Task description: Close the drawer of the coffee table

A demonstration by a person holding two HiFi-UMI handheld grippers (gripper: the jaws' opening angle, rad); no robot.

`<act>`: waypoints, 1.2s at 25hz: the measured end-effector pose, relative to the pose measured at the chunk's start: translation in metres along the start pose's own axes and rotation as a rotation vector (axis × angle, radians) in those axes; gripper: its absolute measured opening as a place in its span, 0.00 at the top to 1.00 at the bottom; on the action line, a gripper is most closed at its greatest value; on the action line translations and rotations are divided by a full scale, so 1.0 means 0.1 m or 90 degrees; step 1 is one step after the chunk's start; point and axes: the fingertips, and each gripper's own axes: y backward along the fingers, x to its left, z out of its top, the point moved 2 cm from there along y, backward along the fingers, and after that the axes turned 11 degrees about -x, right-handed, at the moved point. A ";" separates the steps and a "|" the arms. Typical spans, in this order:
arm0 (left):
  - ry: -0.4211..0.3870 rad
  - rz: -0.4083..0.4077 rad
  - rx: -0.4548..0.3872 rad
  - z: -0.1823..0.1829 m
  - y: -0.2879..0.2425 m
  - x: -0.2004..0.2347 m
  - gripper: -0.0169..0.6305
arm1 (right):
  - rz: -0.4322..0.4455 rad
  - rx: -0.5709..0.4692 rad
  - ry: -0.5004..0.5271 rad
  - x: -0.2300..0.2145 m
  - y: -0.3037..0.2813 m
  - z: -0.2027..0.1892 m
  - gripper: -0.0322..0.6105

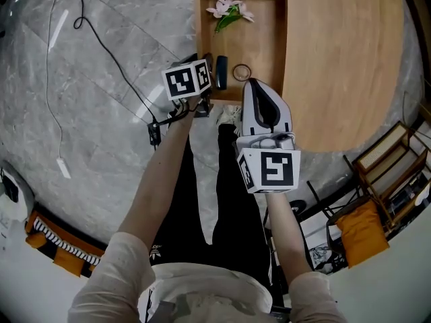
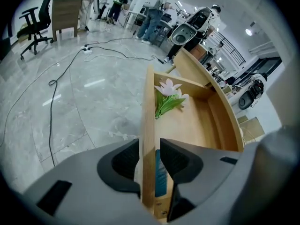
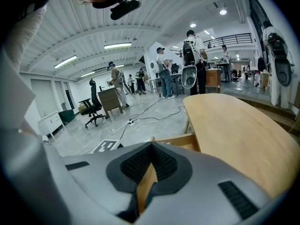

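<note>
The coffee table's drawer (image 1: pixel 259 46) stands pulled out to the left of the wooden table top (image 1: pixel 337 59). In it lie a pink artificial flower (image 1: pixel 229 11), a dark teal comb (image 1: pixel 221 73) and a ring (image 1: pixel 242 73). My left gripper (image 1: pixel 203 66) sits at the near end of the drawer's front panel (image 2: pixel 149 121). Its jaws straddle that panel, one pad on each side, with a gap on the inner side where the comb (image 2: pixel 160 175) shows. My right gripper (image 1: pixel 250 83) hovers over the drawer's near edge, pads together and holding nothing.
Black cables (image 1: pixel 101 46) trail over the grey marble floor to the left. A wooden rack (image 1: pixel 387 167) and an orange cushion (image 1: pixel 362 231) stand at the right. In the distance are several people and an office chair (image 2: pixel 33 22). The holder's legs are just below the drawer.
</note>
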 end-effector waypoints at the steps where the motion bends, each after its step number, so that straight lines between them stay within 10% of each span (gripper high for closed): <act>1: -0.006 0.005 0.007 -0.01 -0.02 0.01 0.76 | 0.002 0.002 0.001 -0.01 0.00 -0.01 0.94; 30: -0.106 0.023 0.017 0.19 0.32 -0.31 0.84 | 0.021 -0.010 -0.014 -0.05 -0.11 0.21 0.94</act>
